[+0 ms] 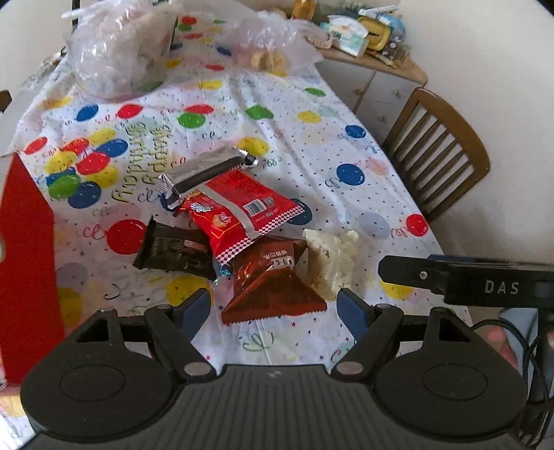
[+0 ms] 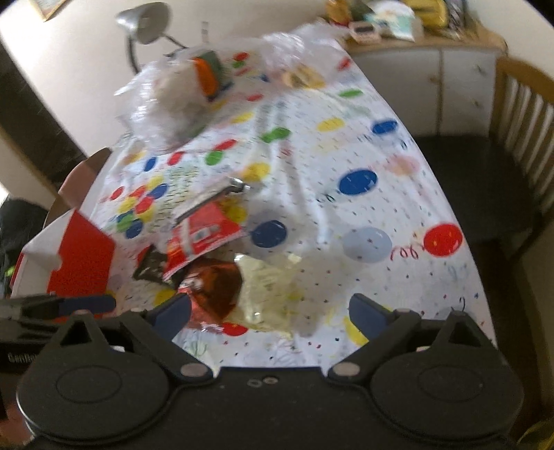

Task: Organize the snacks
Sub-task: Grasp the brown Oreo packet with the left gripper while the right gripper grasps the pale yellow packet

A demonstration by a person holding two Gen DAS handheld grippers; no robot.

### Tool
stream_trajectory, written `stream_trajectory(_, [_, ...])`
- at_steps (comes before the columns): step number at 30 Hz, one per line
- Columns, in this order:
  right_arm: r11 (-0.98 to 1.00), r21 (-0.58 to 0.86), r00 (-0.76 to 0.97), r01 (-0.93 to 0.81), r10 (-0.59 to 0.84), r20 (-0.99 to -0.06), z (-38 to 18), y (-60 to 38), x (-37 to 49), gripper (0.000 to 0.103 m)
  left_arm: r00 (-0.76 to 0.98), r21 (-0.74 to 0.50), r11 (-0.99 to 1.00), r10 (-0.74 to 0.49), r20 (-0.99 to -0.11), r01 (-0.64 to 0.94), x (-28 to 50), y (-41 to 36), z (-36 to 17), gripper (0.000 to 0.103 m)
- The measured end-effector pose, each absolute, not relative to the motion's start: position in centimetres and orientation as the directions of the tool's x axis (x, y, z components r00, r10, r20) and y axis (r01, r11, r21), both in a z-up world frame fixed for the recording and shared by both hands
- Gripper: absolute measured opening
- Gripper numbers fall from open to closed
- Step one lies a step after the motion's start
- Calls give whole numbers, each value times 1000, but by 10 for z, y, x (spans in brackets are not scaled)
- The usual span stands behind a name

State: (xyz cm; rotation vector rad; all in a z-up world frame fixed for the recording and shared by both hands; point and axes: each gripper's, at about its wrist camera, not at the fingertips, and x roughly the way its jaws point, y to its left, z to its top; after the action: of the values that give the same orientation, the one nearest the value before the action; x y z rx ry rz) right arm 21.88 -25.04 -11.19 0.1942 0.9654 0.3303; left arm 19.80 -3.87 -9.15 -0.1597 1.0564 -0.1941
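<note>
A pile of snack packets lies on the balloon tablecloth [image 1: 311, 155]: a silver-black bar [image 1: 204, 169], a red packet [image 1: 242, 204], a dark packet [image 1: 173, 251], a brown triangular packet [image 1: 270, 284] and a clear pale packet [image 1: 332, 256]. My left gripper [image 1: 277, 308] is open just before the brown packet. My right gripper [image 2: 270, 313] is open above the brown packet [image 2: 214, 287] and the pale packet [image 2: 266, 284]; its finger shows in the left wrist view [image 1: 415, 275]. A red open box [image 1: 24, 263] stands at the left, also in the right wrist view [image 2: 79, 256].
Two clear plastic bags [image 1: 117, 52] [image 1: 273, 45] sit at the table's far end. A wooden chair [image 1: 439, 152] stands at the right edge. A cluttered cabinet [image 1: 374, 69] is behind. A desk lamp [image 2: 145, 24] stands far left.
</note>
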Motion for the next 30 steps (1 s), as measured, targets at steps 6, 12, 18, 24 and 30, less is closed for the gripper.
stream_trajectory(6, [909,405,471,-97,401,-786,-132,-257,245,91,446,-254,967,-242,-862,35,221,-44,-105,80])
stream_trajectory(12, [897,436,419,-70,423,-803,-150,-248,264,83,422,-223,974,-214,-881,28,231,-54,-119,80])
stream_trajectory(18, [899,430,386,-86,428,-817,-161,-235,274,77,404,-210,978,-200,-893,20,239,-60,-131,80])
stream_trajectory(24, [900,426,370,-89,427,-825,-171,-231,281,64,388,-198,980,-189,-902,18,244,-63,-138,79])
stream_trajectory(30, [897,433,366,-91,434,-823,-173,-231,281,45,377,-193,981,-182,-908,10,246,-62,-141,59])
